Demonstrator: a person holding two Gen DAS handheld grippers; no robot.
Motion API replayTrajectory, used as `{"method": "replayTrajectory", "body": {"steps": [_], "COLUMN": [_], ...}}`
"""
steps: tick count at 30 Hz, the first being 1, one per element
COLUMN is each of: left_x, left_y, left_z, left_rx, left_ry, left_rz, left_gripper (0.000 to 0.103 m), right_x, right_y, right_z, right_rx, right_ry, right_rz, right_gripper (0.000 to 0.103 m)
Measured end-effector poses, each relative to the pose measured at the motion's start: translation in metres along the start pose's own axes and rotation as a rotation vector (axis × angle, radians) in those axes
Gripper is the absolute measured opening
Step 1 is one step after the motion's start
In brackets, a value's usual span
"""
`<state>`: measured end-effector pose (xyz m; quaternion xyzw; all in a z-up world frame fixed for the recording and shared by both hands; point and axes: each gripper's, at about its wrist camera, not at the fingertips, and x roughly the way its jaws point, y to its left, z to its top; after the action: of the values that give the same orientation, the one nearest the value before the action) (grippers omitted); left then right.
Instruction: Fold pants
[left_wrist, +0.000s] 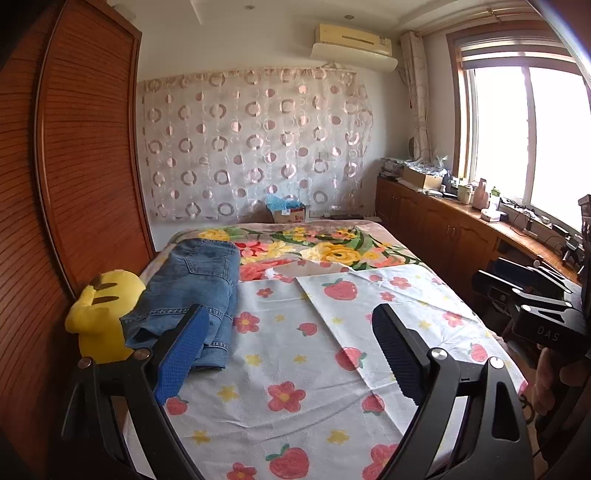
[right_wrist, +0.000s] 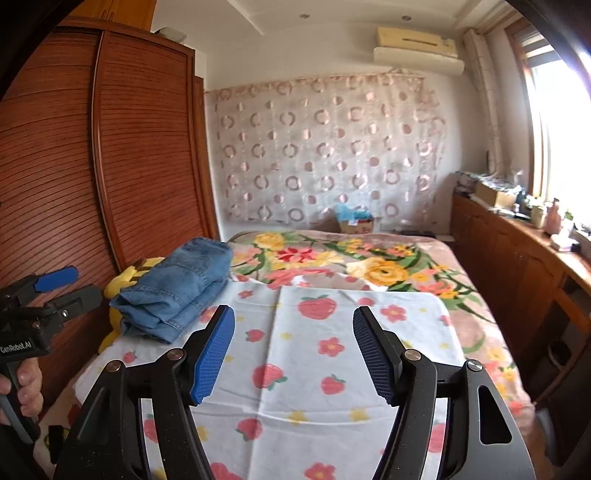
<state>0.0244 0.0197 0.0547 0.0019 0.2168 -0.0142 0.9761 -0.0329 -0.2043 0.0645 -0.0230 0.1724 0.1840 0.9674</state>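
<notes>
The blue jeans (left_wrist: 192, 280) lie folded in a stack at the left side of the bed, on the strawberry-print sheet (left_wrist: 280, 332). My left gripper (left_wrist: 291, 317) hovers over the sheet just right of the jeans, open and with nothing between its blue pads; its left finger overlaps the stack's near edge in the view. In the right wrist view the jeans (right_wrist: 177, 291) sit ahead and to the left of my right gripper (right_wrist: 293, 315), which is open and empty above the sheet (right_wrist: 314, 354). The left gripper (right_wrist: 74, 286) shows at that view's left edge, held by a hand.
A yellow plush toy (left_wrist: 99, 314) is wedged between the jeans and the wooden wardrobe (left_wrist: 74, 166) on the left. A floral blanket (left_wrist: 314, 251) covers the far bed. Low wooden cabinets (left_wrist: 443, 221) with clutter run under the window on the right.
</notes>
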Motion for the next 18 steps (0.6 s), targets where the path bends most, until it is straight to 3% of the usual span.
{"method": "replayTrajectory", "body": {"steps": [18], "left_x": [-0.0044], "left_y": [-0.0068], "left_z": [-0.0085], "left_rx": [-0.014], "left_ry": [0.008], "left_rz": [-0.001], "left_gripper": [0.090], "right_x": [-0.0074], "right_y": [0.0037], "right_z": [-0.0092], "right_rx": [0.030], "right_ry": [-0.013], "right_rz": [-0.029], "right_gripper": [0.069]}}
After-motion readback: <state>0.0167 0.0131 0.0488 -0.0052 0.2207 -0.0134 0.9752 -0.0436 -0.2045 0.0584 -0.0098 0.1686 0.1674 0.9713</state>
